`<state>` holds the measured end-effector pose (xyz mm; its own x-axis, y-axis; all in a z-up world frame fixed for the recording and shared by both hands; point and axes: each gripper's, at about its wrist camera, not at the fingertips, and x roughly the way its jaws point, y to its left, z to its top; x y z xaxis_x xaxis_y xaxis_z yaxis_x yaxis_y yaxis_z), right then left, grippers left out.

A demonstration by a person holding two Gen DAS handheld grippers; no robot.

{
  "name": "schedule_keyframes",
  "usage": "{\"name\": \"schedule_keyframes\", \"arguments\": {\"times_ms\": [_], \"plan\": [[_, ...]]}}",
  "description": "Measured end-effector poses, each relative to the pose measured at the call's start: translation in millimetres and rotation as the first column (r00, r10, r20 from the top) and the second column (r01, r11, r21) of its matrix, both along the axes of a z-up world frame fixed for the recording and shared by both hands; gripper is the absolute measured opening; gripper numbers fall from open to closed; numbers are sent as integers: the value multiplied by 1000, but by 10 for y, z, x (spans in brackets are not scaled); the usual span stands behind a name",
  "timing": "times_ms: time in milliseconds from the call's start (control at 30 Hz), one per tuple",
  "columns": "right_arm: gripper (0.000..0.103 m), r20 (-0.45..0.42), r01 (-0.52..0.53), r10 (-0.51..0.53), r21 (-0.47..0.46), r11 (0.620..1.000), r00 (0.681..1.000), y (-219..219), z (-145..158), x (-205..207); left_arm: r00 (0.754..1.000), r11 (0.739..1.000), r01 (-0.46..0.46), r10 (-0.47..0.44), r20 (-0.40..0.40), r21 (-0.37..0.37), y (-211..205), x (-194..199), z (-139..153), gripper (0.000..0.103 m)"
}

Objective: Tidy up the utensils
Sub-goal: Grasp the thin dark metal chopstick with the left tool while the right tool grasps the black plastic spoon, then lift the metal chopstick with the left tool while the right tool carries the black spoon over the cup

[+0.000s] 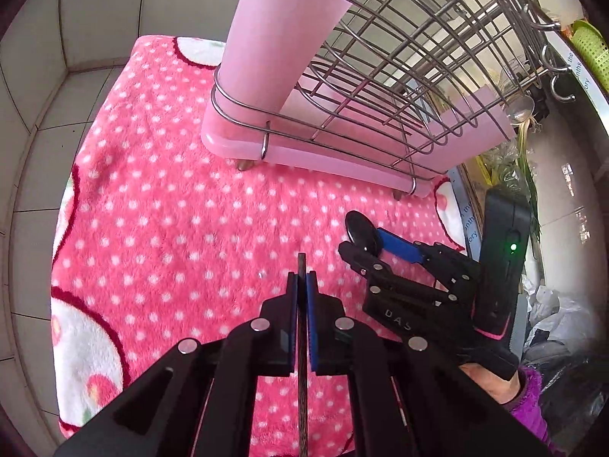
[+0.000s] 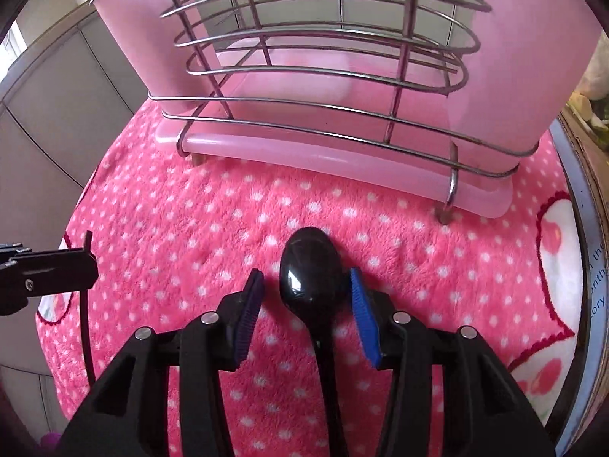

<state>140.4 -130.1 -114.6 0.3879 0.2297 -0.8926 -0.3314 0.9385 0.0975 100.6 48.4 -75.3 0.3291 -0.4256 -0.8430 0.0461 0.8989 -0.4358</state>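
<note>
My left gripper (image 1: 302, 278) is shut on a thin dark chopstick (image 1: 302, 381), whose tip sticks out a little past the blue pads. It hangs above the pink dotted blanket (image 1: 171, 209). In the right wrist view the left gripper (image 2: 89, 255) enters at the left edge with the chopstick (image 2: 86, 342) hanging below it. A black spoon (image 2: 310, 259) lies on the blanket, bowl toward the rack. My right gripper (image 2: 306, 276) straddles the bowl with its jaws apart; the left pad stands clear of it. In the left wrist view the right gripper (image 1: 375, 245) is down at the spoon (image 1: 359, 228).
A wire utensil rack (image 1: 380, 87) on a pink drip tray (image 2: 323, 152) stands at the blanket's far side, with a pink holder (image 1: 281, 38) at its left end. Tiled surfaces (image 1: 38, 133) border the left. Plastic bags (image 1: 552, 323) and a green basket (image 1: 590, 45) are on the right.
</note>
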Motion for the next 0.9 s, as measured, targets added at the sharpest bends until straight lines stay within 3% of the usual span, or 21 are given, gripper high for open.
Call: {"name": "schedule_keyframes", "arguments": {"times_ms": [67, 200, 267, 433, 633, 900], "plan": [[35, 22, 0, 0, 4, 1000, 1000, -14, 6, -13, 1000, 1000, -3, 3, 12, -2, 25, -5, 28, 4], [35, 50, 35, -42, 138, 990, 998, -218, 147, -89, 999, 1000, -13, 13, 50, 11, 40, -8, 132, 4], [35, 74, 47, -68, 256, 966, 995, -408, 278, -160, 997, 1000, -22, 21, 73, 6, 61, -22, 208, 4], [35, 159, 34, -112, 427, 904, 981, -716, 626, -428, 988, 999, -33, 36, 151, -16, 58, -91, 467, 4], [35, 242, 25, -185, 542, 840, 952, -982, 991, -651, 952, 998, -58, 64, 301, -29, -24, -227, 833, 4], [35, 350, -20, -262, 632, 774, 899, -1221, 1376, -761, 907, 995, -91, 97, 410, -33, 13, -307, 1301, 4]]}}
